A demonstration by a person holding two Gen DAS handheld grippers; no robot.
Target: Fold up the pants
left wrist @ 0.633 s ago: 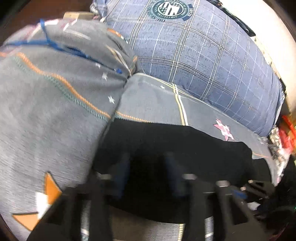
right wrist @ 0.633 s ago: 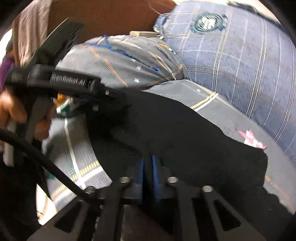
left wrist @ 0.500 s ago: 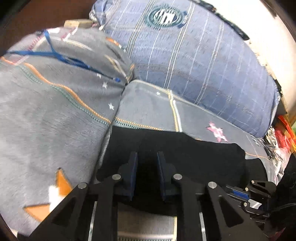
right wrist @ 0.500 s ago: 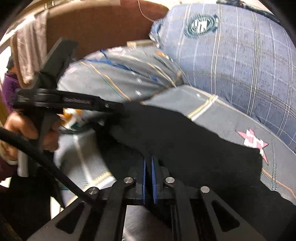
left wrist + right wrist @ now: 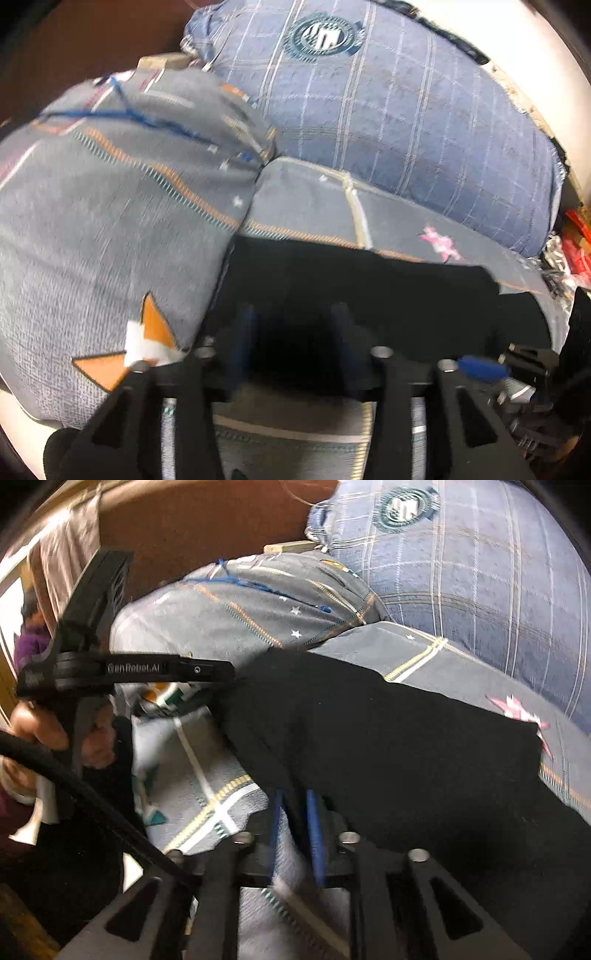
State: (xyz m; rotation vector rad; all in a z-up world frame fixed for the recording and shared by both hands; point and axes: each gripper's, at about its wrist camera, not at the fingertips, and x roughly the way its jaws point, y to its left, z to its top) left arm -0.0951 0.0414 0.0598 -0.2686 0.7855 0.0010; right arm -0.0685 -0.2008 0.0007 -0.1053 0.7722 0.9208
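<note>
On the grey patterned bedsheet [image 5: 303,199], black pants [image 5: 369,731] lay spread before a blue checked pillow [image 5: 406,110]; left gripper [image 5: 291,332] fingers stood apart over the dark cloth, grasp unclear; right gripper [image 5: 295,812] slightly parted at the pants' near edge, hold indeterminate.

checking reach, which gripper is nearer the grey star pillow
Left. The left gripper sits beside the pillow at the pants' corner; the right gripper is farther away.
</note>
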